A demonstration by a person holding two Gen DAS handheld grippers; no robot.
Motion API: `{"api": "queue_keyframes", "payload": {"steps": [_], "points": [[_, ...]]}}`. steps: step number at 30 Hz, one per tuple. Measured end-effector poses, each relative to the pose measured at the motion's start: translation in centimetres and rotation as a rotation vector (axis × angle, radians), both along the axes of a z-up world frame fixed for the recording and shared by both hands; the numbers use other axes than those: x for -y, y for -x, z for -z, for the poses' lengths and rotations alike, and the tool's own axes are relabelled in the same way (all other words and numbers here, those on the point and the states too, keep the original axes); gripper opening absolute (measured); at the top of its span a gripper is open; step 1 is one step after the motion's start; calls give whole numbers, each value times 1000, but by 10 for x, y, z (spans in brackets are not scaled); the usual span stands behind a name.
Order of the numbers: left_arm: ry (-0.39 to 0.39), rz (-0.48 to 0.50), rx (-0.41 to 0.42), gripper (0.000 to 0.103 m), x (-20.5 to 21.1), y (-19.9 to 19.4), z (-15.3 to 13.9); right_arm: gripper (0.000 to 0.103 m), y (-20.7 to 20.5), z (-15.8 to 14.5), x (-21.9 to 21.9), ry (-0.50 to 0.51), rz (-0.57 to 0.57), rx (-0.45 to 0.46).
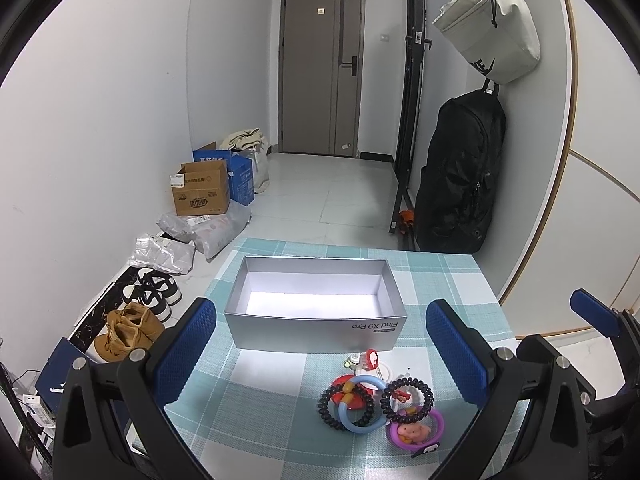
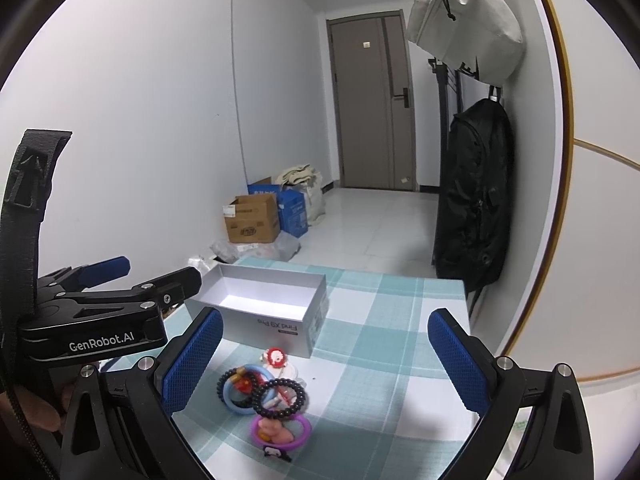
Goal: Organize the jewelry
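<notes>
Table covering: a checked cloth [image 1: 280, 412] in teal, pale blue and white, with a fine woven texture, is spread flat over the table.

Box: a grey rectangular phone box [image 1: 316, 306], smooth card with a white inside, is set open-topped on the cloth; its long axis runs left to right across the left wrist view, and the lettering "Find X9 Pro" on the near wall is seen upside down. Nothing is seen inside it.

Jewelry heap: the pieces are gathered on the cloth just in front of the box, toward its right end, none of them inside it.

Blue bangle: a smooth, glossy light-blue ring [image 1: 362, 404] is laid flat, overlapped by a black beaded bracelet [image 1: 346, 404] of small round beads.

Second black beaded bracelet: another ring of dark beads [image 1: 406, 396] is laid beside the first, overlapping a smooth purple bangle [image 1: 416, 426] with a pink figure charm inside it.

Red charm: a small red-and-white figure [image 1: 370, 358] is placed nearest the box.

Left gripper: the left gripper [image 1: 320, 360] is held above the cloth with its blue, diamond-textured pads spread wide, nothing between them.

Right gripper: the right gripper [image 2: 326, 364] is likewise spread wide and holds nothing, the heap seen between its fingers.
</notes>
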State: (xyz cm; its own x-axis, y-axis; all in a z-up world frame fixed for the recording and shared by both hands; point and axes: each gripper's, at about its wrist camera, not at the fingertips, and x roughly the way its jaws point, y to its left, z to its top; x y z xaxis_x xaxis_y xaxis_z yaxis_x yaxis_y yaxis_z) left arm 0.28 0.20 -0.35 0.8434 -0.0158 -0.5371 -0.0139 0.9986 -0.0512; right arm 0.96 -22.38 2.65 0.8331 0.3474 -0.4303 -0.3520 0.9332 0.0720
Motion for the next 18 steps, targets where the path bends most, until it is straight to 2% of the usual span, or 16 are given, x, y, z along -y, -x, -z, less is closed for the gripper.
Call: {"api": "queue_keyframes", "payload": {"steps": [18], "points": [[2,-1,-3,102,-1,-1,0,103,0,0,-1,-3,-4,0]]}}
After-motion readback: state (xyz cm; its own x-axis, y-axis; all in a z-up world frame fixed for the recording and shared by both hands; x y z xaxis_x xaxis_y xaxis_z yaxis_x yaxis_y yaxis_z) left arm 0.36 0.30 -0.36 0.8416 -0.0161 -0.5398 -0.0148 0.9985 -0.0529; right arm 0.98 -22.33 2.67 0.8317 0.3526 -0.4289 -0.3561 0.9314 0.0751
